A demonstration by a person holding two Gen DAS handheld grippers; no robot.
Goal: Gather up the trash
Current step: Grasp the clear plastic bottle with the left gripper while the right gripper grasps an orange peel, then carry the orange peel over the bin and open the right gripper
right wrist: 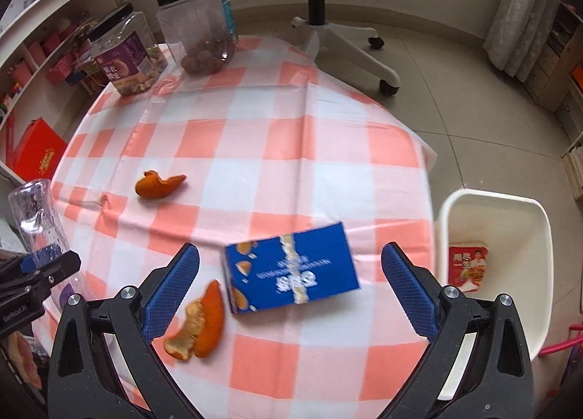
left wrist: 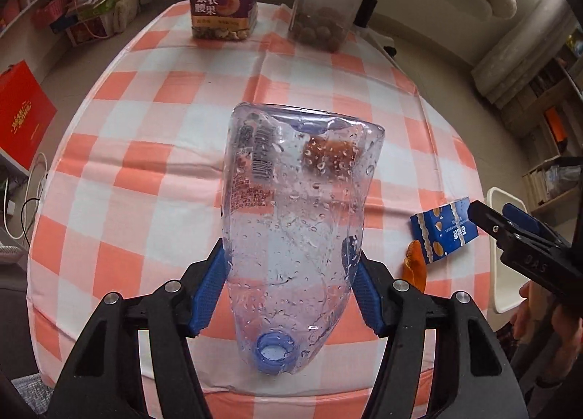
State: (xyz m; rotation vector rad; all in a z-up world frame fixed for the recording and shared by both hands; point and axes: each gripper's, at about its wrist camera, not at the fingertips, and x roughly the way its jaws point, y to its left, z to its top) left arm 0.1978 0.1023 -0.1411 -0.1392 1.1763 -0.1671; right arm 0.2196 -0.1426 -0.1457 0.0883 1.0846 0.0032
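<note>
A clear, wet plastic bottle (left wrist: pixel 291 218), lifted above the checked tablecloth (left wrist: pixel 145 149), sits cap end toward the camera with my left gripper (left wrist: pixel 289 258) shut on it, both blue pads pressing its sides. The same bottle (right wrist: pixel 36 215) shows at the left edge of the right wrist view. Just above a blue snack box (right wrist: pixel 291 269) lying on the cloth, my right gripper (right wrist: pixel 290 250) stands open, its fingers wide on either side and clear of the box. One orange peel (right wrist: pixel 198 322) lies beside the box, and another peel (right wrist: pixel 158 184) lies farther back.
A white bin (right wrist: pixel 492 200) stands on the floor off the table's right edge, with a red packet (right wrist: pixel 468 266) inside. Two black-lidded jars (right wrist: pixel 125 54) (right wrist: pixel 200 25) stand at the far end. An office chair (right wrist: pixel 328 29) is behind the table, and shelves line the left wall.
</note>
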